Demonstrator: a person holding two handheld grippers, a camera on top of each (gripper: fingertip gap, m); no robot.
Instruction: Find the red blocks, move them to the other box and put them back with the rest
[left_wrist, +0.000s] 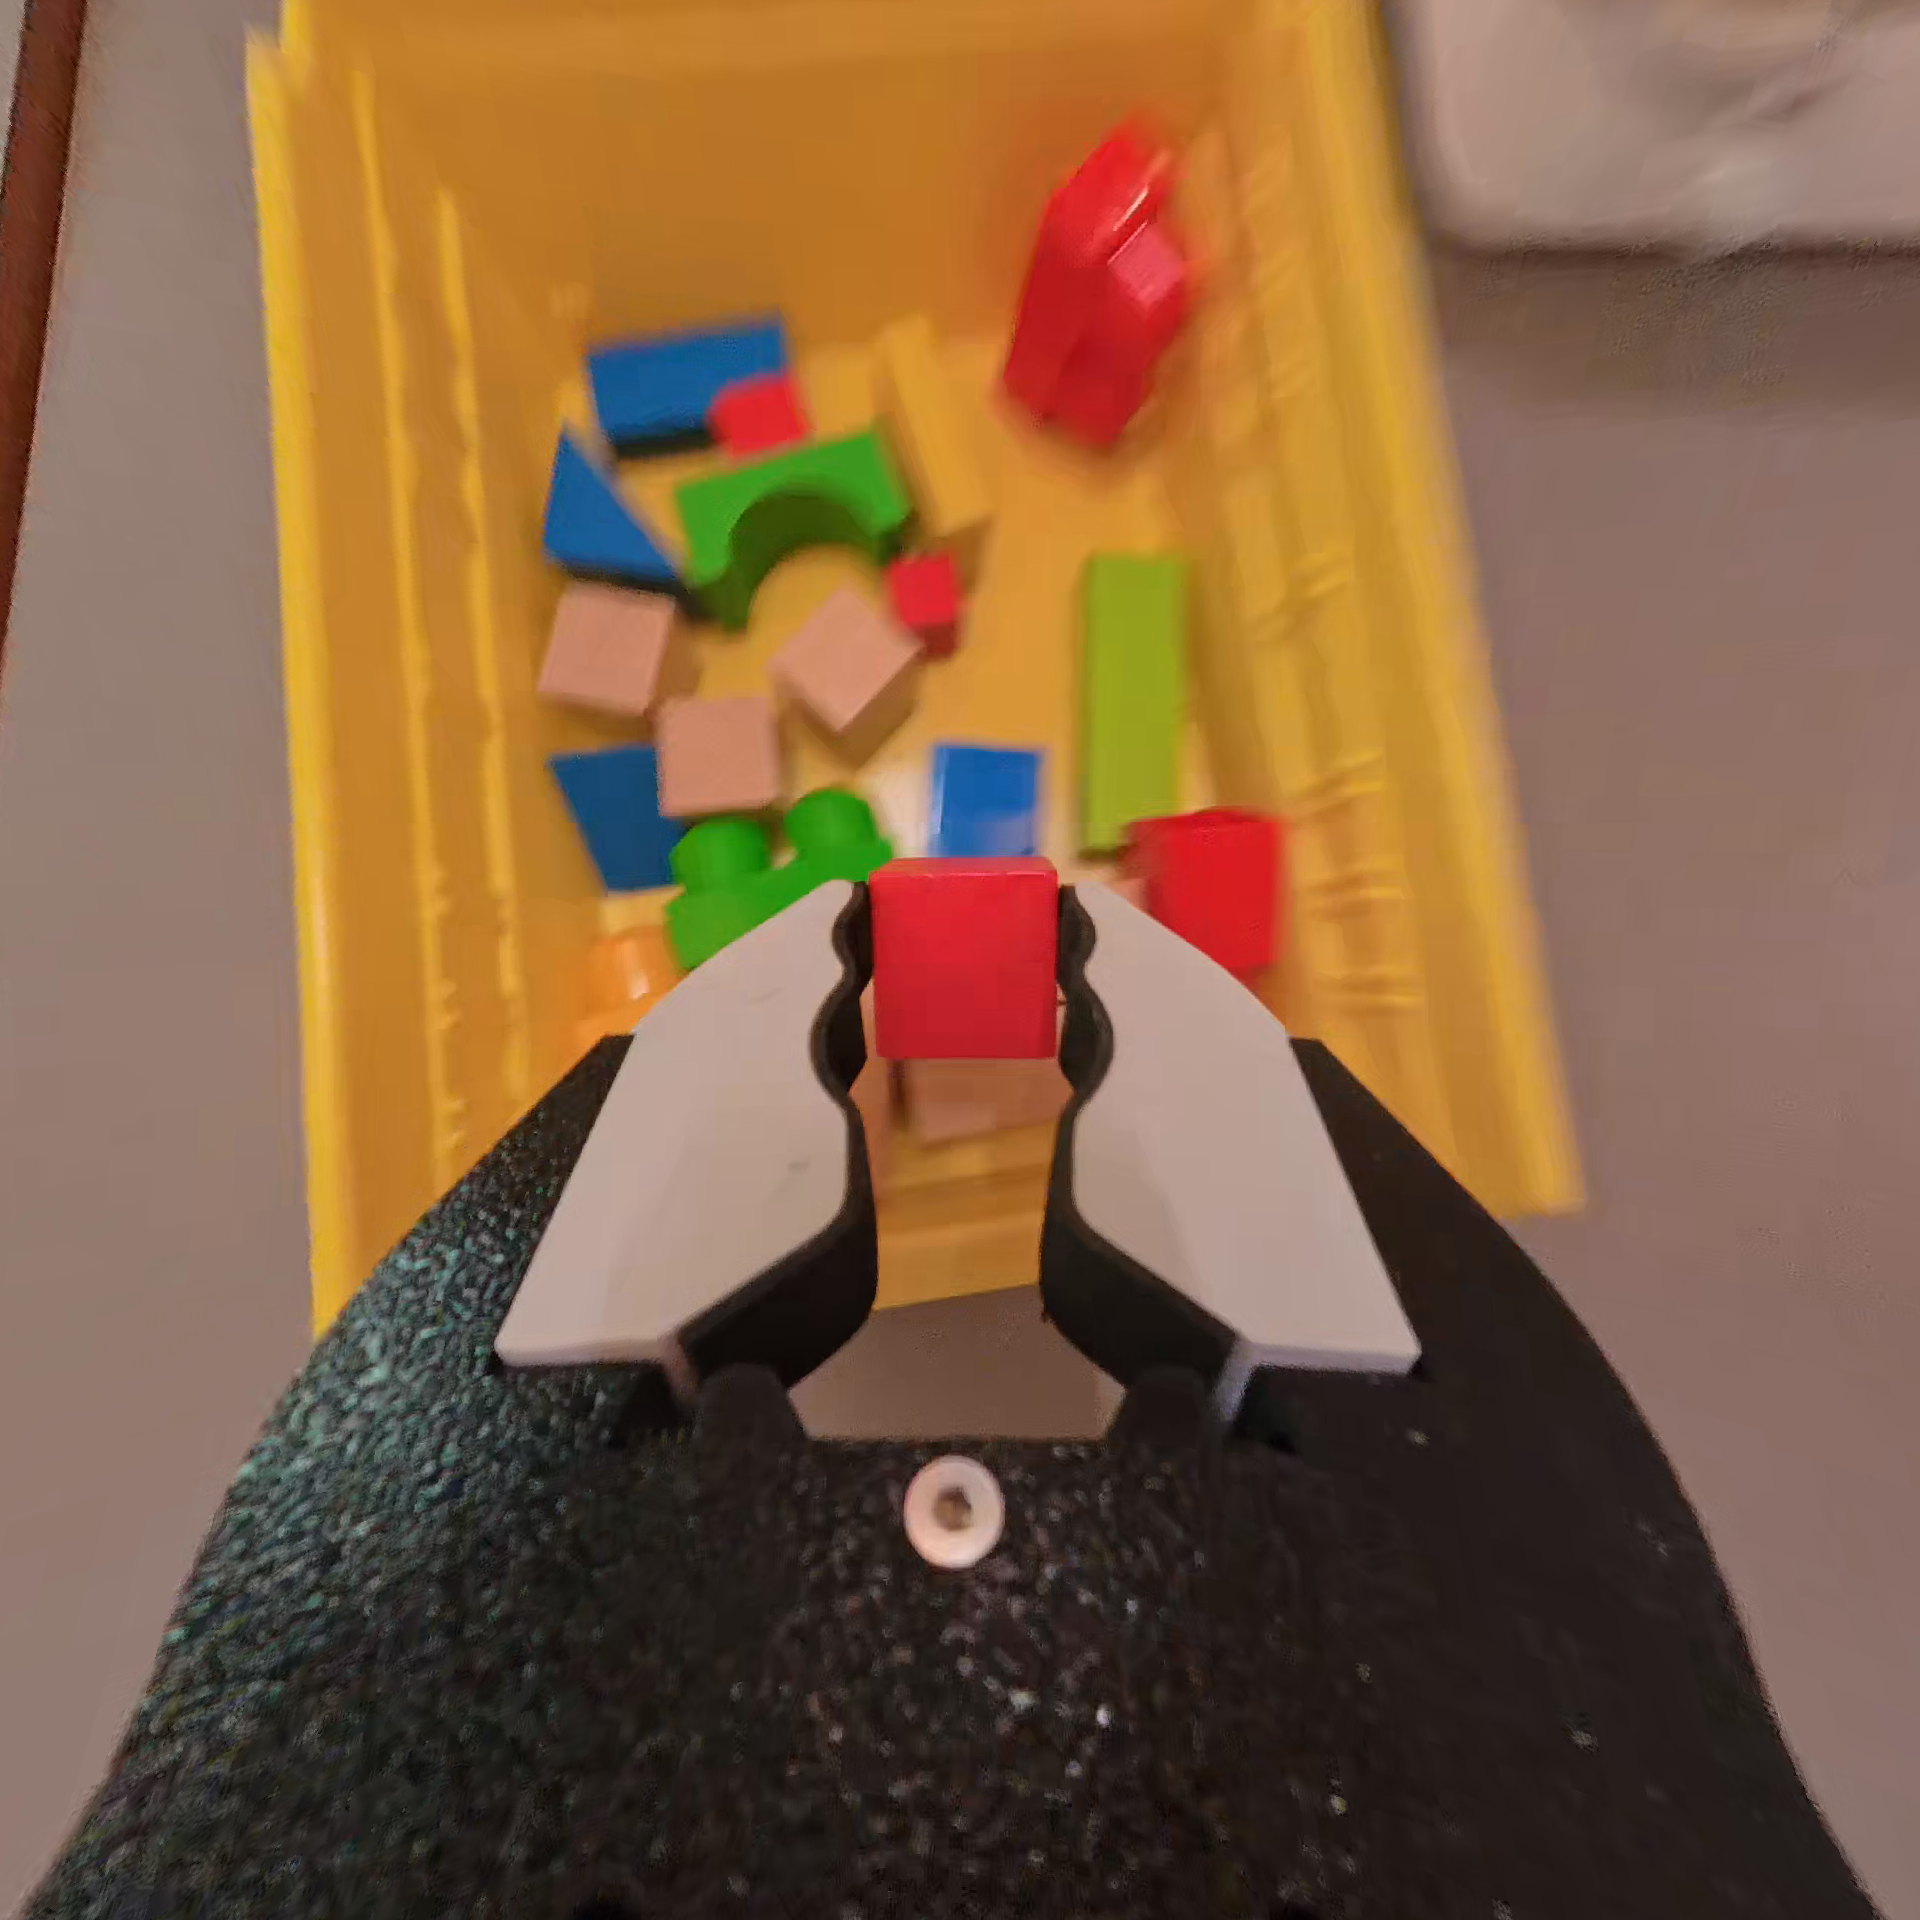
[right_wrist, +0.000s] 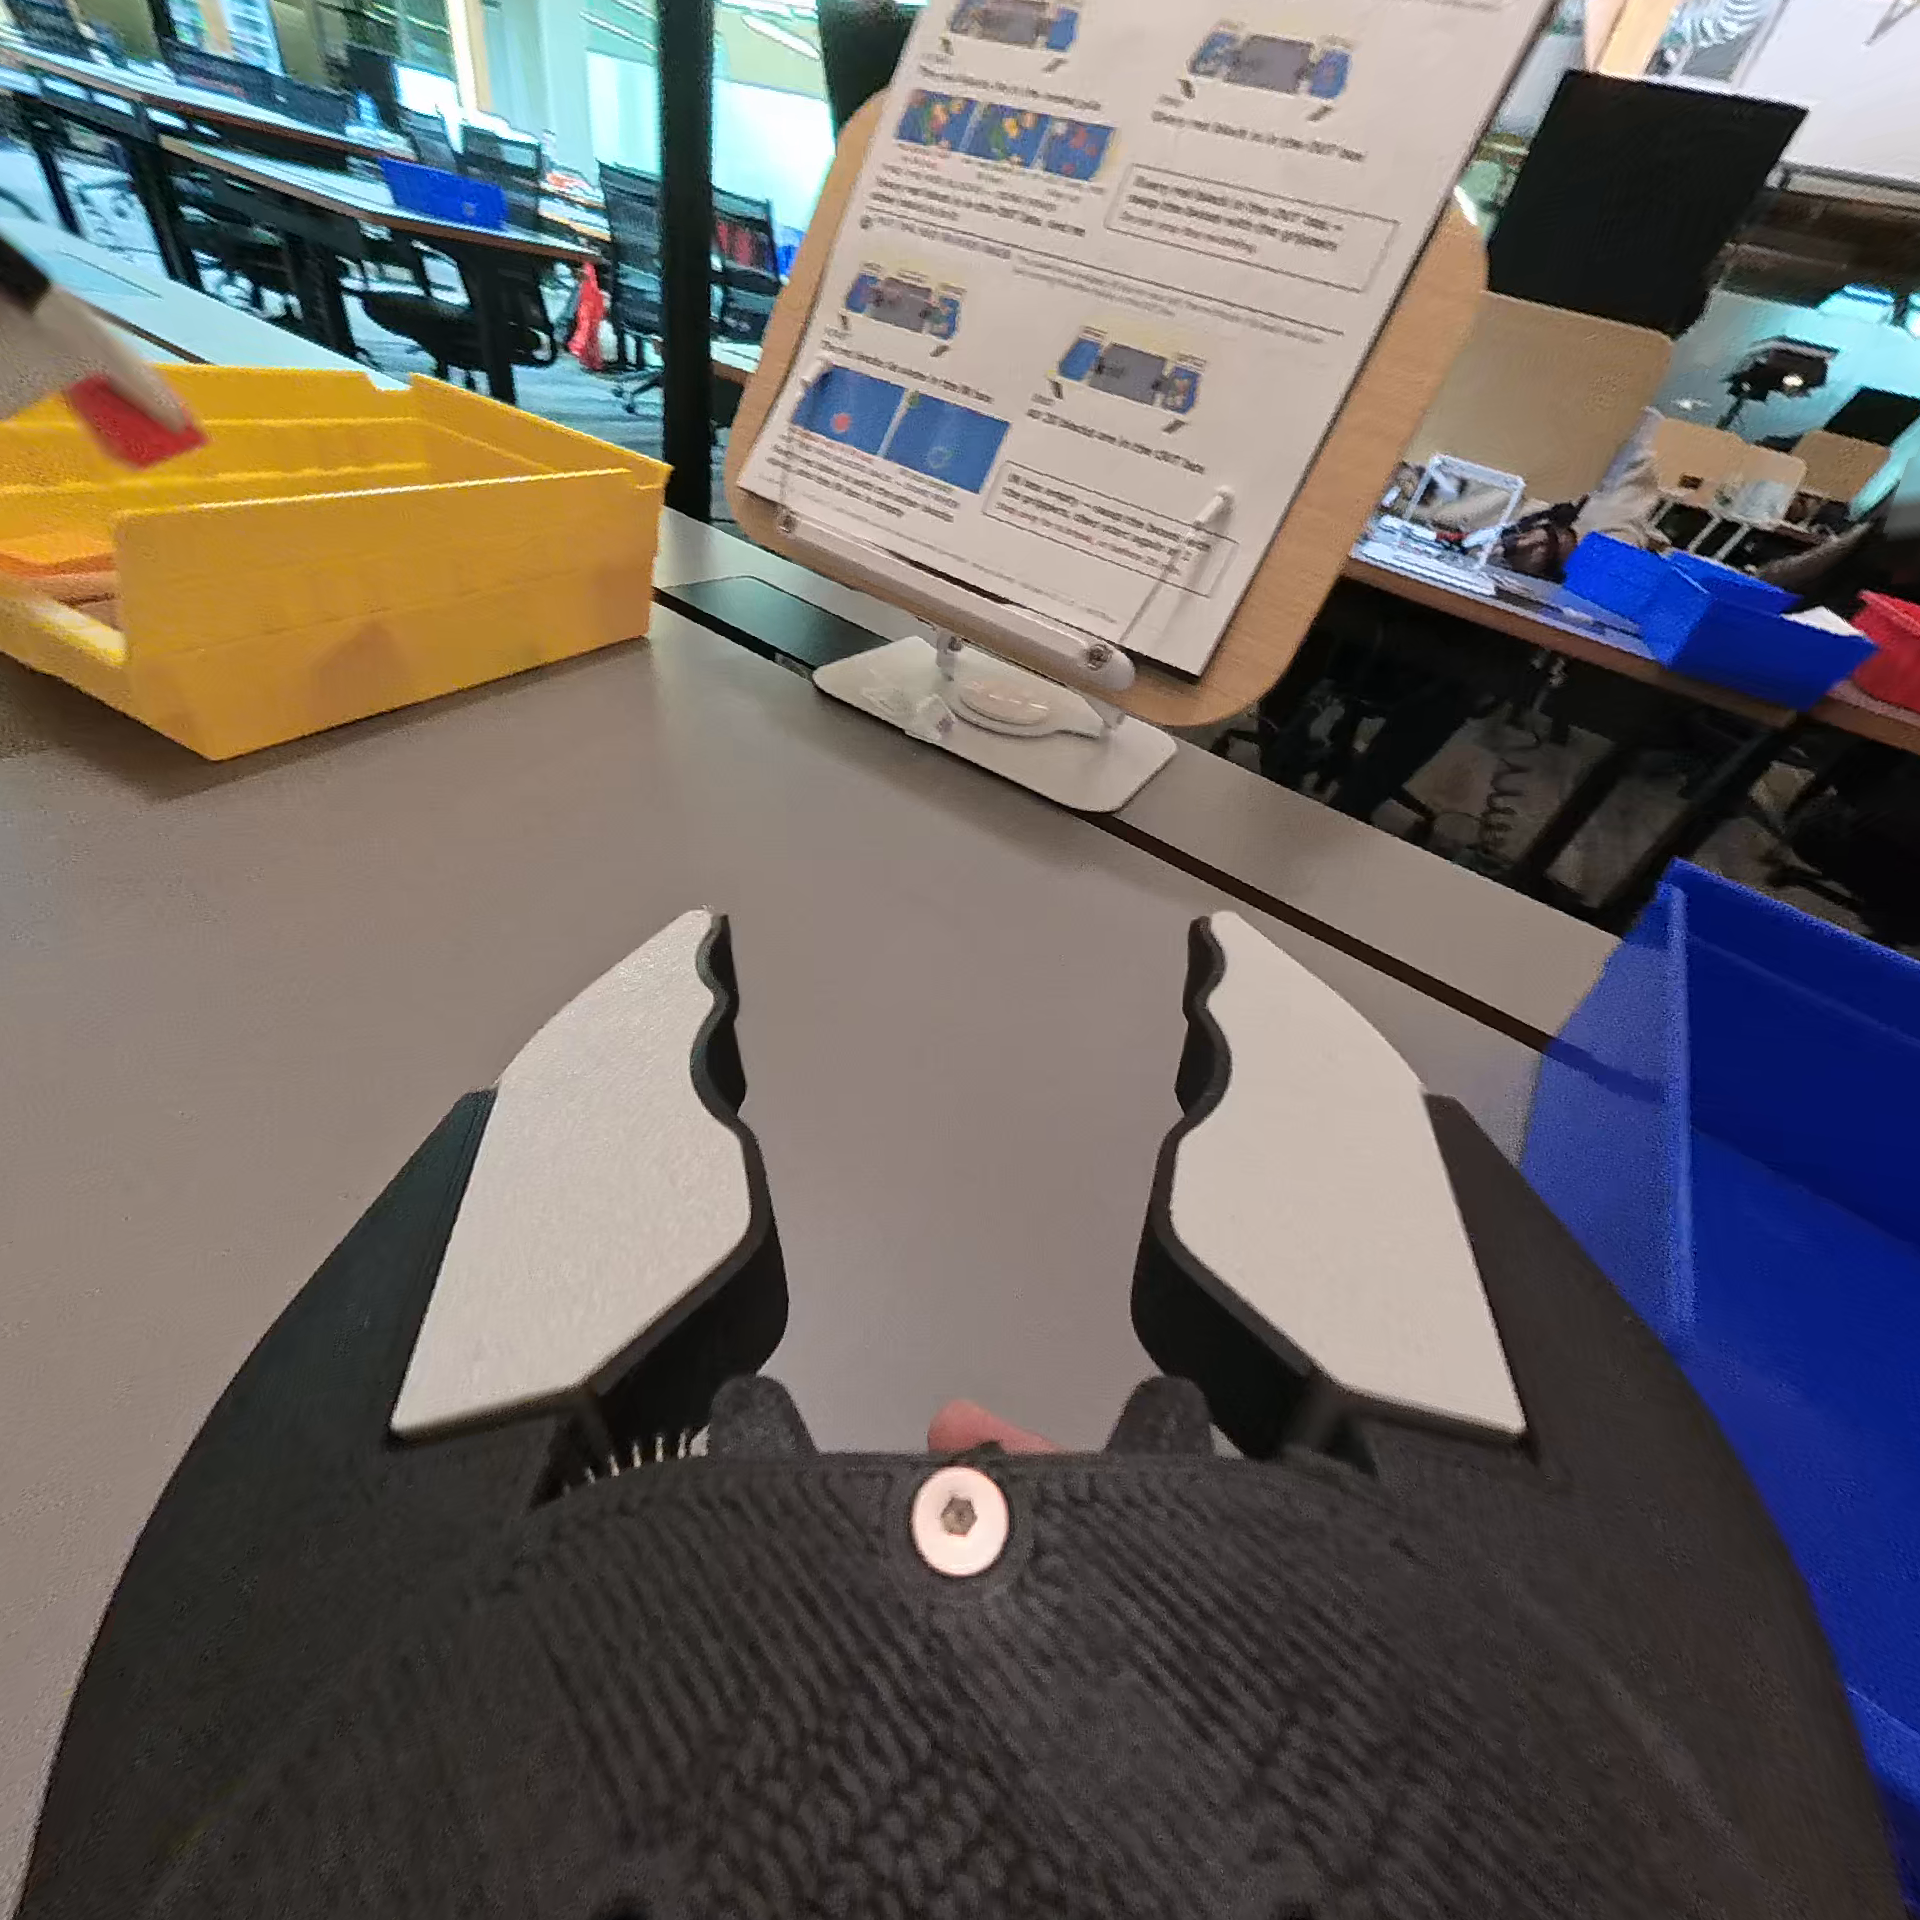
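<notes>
The left tool (left_wrist: 964, 961) pinches a red block (left_wrist: 961, 951) between both pads above the yellow box (left_wrist: 343, 727). The right tool (right_wrist: 961, 1023) is spread wide over the desk (right_wrist: 416, 883), near the blue box (right_wrist: 1766, 1195).

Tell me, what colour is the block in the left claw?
Red, clearest in the left wrist view.

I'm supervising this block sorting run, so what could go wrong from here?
1. The left gripper pinches the red cube only near its fingertips; a jolt on the way to the blue box might drop it.
2. Small red blocks sit among other colours in the yellow box; picking one may disturb its neighbours.
</notes>
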